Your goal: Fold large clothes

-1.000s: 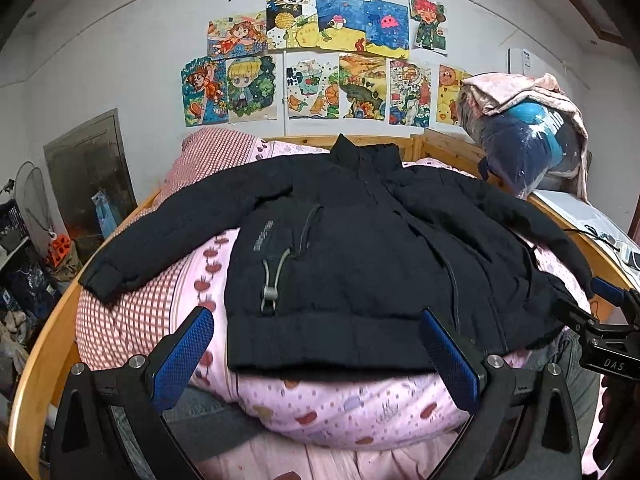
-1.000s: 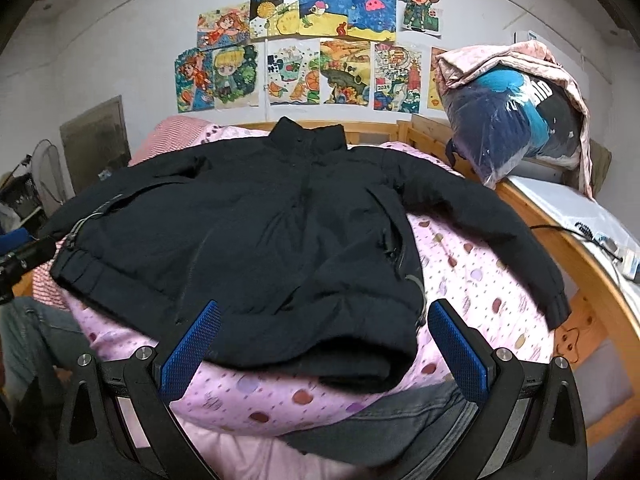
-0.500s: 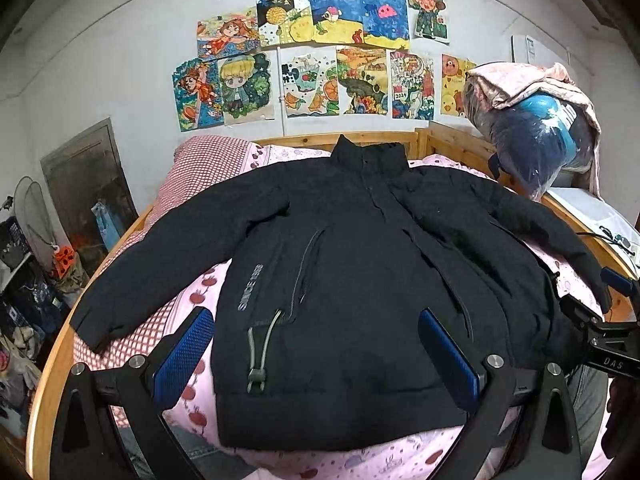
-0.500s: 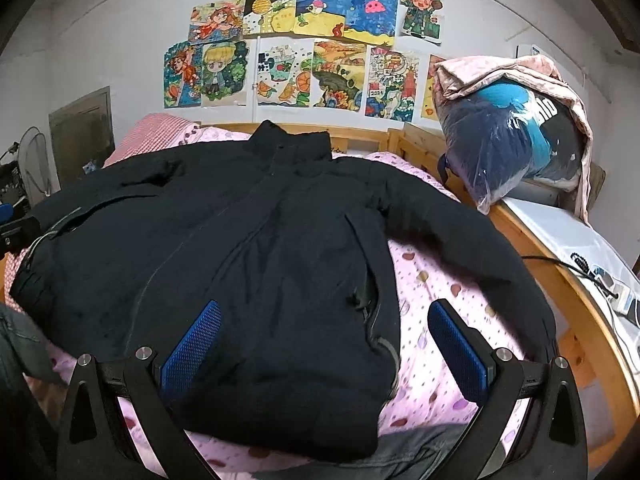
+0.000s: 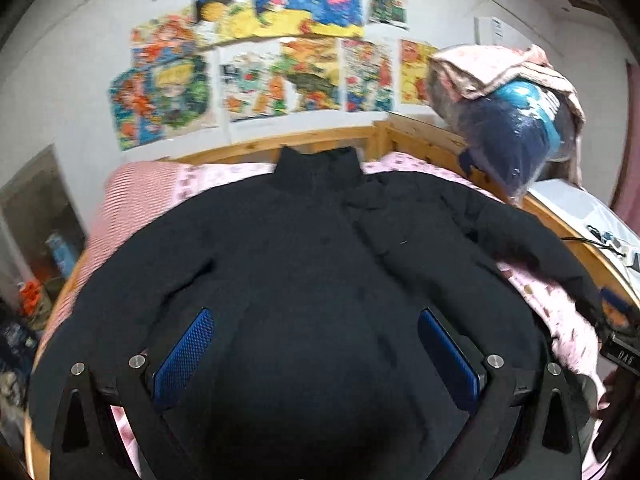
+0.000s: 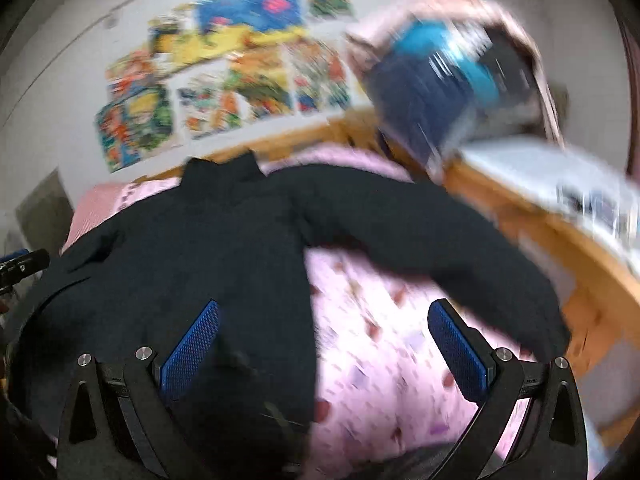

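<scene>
The black jacket [image 5: 304, 264] lies spread flat on the bed [image 6: 380, 320], collar toward the wooden headboard [image 5: 248, 148], one sleeve stretched over the pink sheet toward the side rail. The left gripper [image 5: 316, 344] hovers above the jacket's lower body, jaws wide apart and empty; the right gripper [image 6: 324, 340] straddles the jacket's side edge, jaws likewise spread, holding nothing. Risks: a pinch may catch the sheet together with the jacket; thick padding may slip from a shallow bite (both views are motion-blurred).
</scene>
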`<state>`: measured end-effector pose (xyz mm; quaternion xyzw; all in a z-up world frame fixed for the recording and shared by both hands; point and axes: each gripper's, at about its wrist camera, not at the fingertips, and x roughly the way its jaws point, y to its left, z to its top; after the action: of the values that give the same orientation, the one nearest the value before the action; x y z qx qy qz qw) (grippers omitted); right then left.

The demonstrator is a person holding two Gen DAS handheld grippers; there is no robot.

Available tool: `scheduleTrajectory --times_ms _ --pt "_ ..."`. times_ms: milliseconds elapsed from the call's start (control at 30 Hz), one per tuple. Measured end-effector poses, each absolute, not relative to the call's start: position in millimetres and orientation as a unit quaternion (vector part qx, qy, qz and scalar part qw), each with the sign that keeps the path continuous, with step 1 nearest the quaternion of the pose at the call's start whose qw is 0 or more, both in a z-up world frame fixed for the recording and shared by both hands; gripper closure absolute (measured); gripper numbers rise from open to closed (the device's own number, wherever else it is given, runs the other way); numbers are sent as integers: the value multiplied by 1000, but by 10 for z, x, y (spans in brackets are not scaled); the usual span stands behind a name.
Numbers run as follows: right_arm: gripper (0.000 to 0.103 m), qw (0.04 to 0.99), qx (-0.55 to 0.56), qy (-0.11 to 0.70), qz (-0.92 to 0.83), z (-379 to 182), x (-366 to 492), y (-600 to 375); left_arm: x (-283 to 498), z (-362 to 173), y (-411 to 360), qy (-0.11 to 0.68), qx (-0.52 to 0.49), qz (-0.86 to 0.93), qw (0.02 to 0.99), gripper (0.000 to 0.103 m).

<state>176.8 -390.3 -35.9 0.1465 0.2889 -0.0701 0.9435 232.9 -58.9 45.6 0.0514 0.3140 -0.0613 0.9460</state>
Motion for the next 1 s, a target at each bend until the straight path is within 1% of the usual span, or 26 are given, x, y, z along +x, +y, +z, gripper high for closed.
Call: scheduleTrajectory --times_ms 100,200,433,533,700,733,767,800,833,867,900,933,967,1000 --pt "1 920 231 306 -85 -626 1807 -4280 2720 443 -818 322 59 -91 941 0" --pt "1 902 275 312 -117 -839 1839 -4530 3113 401 -1092 330 64 -120 934 0" --pt "1 863 395 290 -121 -1303 1874 -4939 3936 133 -1812 349 51 -170 920 0" --pt "1 849 447 257 -117 -1456 1930 -5068 4219 -44 -2056 355 55 -172 917 0" --pt "1 806 551 160 -146 -1702 1958 -5311 4652 -376 -2253 392 48 -153 906 0" --pt "1 796 566 151 -155 -1737 1951 -5349 4731 -443 -2263 401 44 -147 903 0" --pt "4 784 580 144 -169 -1777 1983 -5375 4786 -493 -2268 407 41 -143 901 0" --pt "16 776 587 140 -183 -1797 2013 -5396 4846 -558 -2268 415 37 -139 898 0" --pt "25 771 586 140 -206 -1805 2060 -5400 4893 -611 -2273 422 37 -136 896 0" --pt "44 769 581 143 -227 -1790 2116 -5408 4942 -684 -2274 431 38 -132 892 0" --pt "56 768 576 142 -242 -1782 2151 -5409 4985 -767 -2265 442 37 -130 887 0" --pt "61 769 571 137 -253 -1747 2194 -5445 5022 -850 -2245 454 32 -130 881 0" --pt "71 772 565 133 -260 -1697 2258 -5475 5051 -913 -2225 464 27 -131 876 0" --pt "79 777 556 131 -264 -1659 2280 -5513 5089 -997 -2204 478 19 -137 867 0"
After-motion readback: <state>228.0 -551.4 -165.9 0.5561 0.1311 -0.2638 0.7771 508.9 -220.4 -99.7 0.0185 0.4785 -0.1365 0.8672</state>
